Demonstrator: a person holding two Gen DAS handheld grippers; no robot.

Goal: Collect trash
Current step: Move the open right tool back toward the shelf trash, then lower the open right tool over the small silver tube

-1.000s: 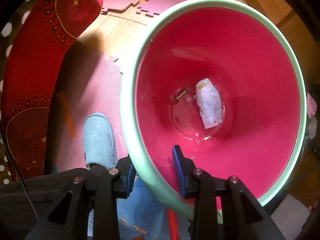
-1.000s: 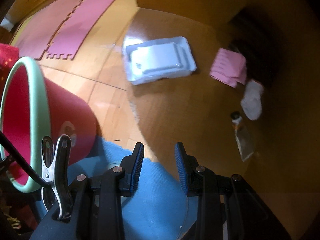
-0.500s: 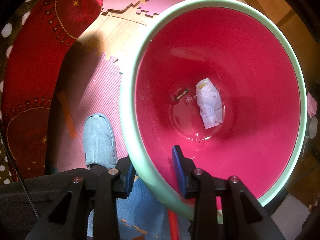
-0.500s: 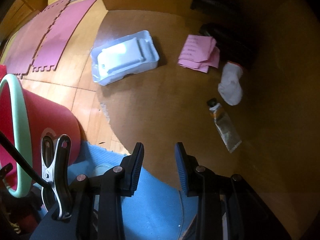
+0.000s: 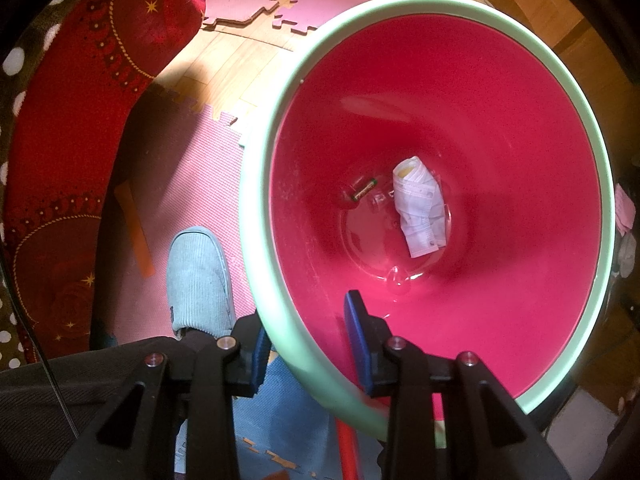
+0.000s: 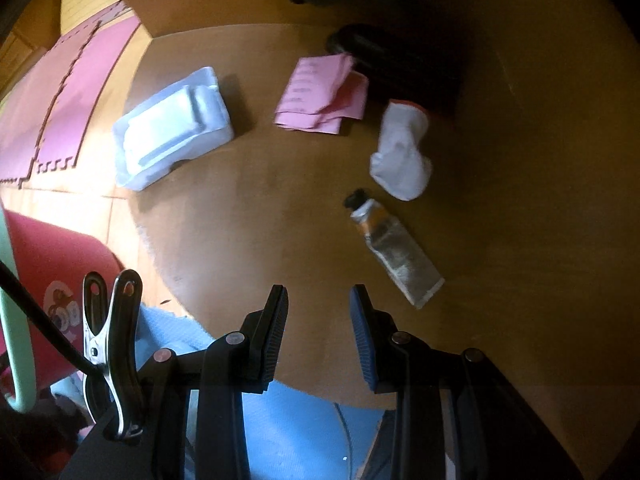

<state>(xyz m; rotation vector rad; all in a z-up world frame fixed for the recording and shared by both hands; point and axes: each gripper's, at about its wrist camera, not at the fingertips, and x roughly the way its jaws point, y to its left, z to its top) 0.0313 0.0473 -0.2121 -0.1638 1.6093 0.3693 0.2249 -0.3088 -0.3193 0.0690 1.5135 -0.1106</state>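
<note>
My left gripper (image 5: pixel 306 320) is shut on the near rim of a red bucket with a pale green rim (image 5: pixel 440 0). A crumpled white paper (image 5: pixel 420 212) and a small battery (image 5: pixel 364 191) lie on its bottom. My right gripper (image 6: pixel 318 296) hangs open over a round wooden table (image 6: pixel 248 220), with nothing between its fingers. Ahead of it and to the right lies a squeezed metal tube (image 6: pixel 394 248). Beyond the tube are a white crumpled wad (image 6: pixel 402 152), folded pink paper (image 6: pixel 320 94) and a white plastic tray (image 6: pixel 172 132).
A person's foot in a grey slipper (image 5: pixel 200 280) stands left of the bucket on pink foam mats (image 5: pixel 192 168). A red patterned cushion (image 5: pixel 80 100) fills the far left. Dark objects (image 6: pixel 392 64) sit at the table's back. The bucket's side (image 6: pixel 52 256) shows left of the table.
My right gripper has moved across the table toward the tube and the wad, which now sit closer and more central. The left gripper and the bucket have stayed still.
</note>
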